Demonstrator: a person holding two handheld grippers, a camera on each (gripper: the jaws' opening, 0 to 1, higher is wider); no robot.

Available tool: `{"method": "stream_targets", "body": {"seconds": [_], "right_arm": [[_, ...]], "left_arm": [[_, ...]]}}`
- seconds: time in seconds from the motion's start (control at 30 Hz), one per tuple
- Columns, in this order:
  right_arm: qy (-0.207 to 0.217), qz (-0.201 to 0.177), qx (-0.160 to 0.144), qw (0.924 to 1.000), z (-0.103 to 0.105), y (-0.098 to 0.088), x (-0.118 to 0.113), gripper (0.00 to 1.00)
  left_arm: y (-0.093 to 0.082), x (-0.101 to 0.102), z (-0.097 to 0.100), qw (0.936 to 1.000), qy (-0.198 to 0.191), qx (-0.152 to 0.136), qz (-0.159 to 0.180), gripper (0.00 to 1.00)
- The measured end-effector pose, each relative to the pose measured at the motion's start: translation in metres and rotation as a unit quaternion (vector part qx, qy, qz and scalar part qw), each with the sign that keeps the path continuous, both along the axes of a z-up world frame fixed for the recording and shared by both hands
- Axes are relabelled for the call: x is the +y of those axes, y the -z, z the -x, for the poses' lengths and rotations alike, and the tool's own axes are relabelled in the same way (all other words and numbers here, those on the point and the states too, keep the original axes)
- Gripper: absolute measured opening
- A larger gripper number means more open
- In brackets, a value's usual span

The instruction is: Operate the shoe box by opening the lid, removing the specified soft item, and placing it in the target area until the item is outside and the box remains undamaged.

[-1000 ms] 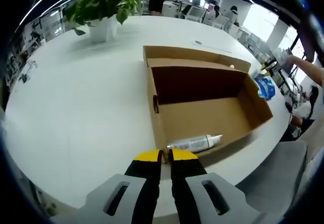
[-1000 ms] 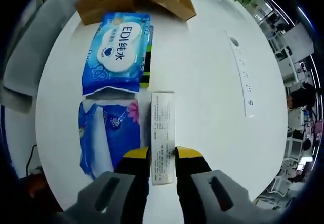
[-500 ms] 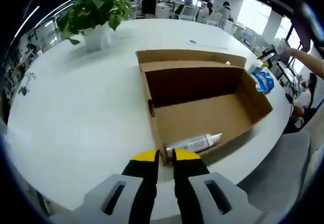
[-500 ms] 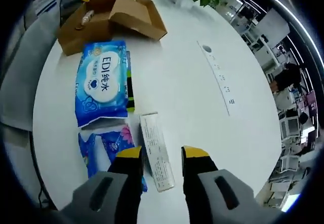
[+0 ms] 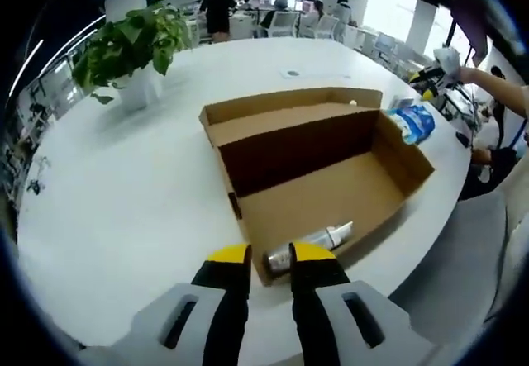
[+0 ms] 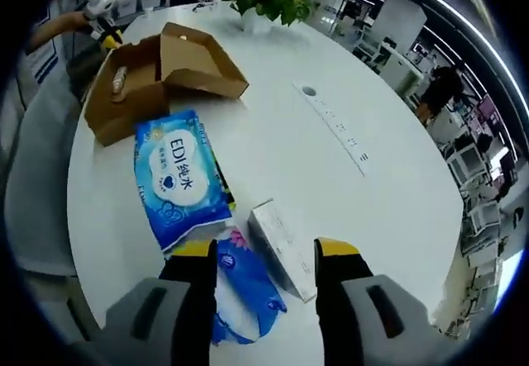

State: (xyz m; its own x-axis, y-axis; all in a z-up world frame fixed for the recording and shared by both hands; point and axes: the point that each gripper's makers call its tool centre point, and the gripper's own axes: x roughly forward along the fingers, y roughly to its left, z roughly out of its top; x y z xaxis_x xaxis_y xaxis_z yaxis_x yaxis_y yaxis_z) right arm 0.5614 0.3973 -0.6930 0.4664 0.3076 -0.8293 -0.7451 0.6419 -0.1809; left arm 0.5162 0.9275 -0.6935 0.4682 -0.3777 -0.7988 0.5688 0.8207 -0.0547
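My left gripper (image 5: 269, 254) hangs at the near corner of the open shoe box (image 5: 318, 176), jaws narrowly apart, holding nothing; a bottle (image 5: 310, 246) lies inside. My right gripper (image 6: 269, 249), jaws wide and empty, hovers over a small white carton (image 6: 283, 247) beside two wet-wipe packs (image 6: 182, 186) on the white bench (image 6: 273, 143).

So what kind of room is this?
Probably a big open office: a large white table holding a potted plant, with people at desks behind and rows of ceiling lights overhead.
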Motion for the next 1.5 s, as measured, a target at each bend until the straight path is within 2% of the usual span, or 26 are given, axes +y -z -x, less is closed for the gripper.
{"method": "stream_targets", "body": {"seconds": [0.33, 0.5, 0.6, 0.87, 1.03, 1.23, 1.5], "right_arm": [[0.032, -0.029, -0.021, 0.9989, 0.026, -0.015, 0.014, 0.56], [0.045, -0.043, -0.032, 0.9975, 0.04, -0.022, 0.022, 0.61], [0.059, -0.051, -0.038, 0.9962, 0.046, -0.026, 0.026, 0.66], [0.097, -0.08, -0.052, 0.9907, 0.073, -0.038, 0.045, 0.76], [0.123, -0.098, -0.06, 0.9858, 0.09, -0.043, 0.057, 0.82], [0.131, -0.112, -0.062, 0.983, 0.108, -0.049, 0.07, 0.88], [0.148, -0.133, -0.059, 0.9783, 0.132, -0.053, 0.085, 0.95]], "left_arm": [[-0.004, -0.012, -0.003, 0.9975, 0.067, -0.002, -0.021, 0.24], [-0.002, -0.019, -0.006, 0.9939, 0.106, 0.002, -0.032, 0.25], [0.001, -0.027, -0.007, 0.9921, 0.123, 0.018, -0.02, 0.26], [0.008, -0.042, -0.014, 0.984, 0.174, 0.029, -0.023, 0.29], [0.016, -0.049, -0.013, 0.9745, 0.218, 0.038, -0.039, 0.31], [0.024, -0.055, -0.012, 0.9607, 0.267, 0.042, -0.063, 0.34], [0.032, -0.061, -0.01, 0.9271, 0.358, 0.047, -0.103, 0.38]]}}
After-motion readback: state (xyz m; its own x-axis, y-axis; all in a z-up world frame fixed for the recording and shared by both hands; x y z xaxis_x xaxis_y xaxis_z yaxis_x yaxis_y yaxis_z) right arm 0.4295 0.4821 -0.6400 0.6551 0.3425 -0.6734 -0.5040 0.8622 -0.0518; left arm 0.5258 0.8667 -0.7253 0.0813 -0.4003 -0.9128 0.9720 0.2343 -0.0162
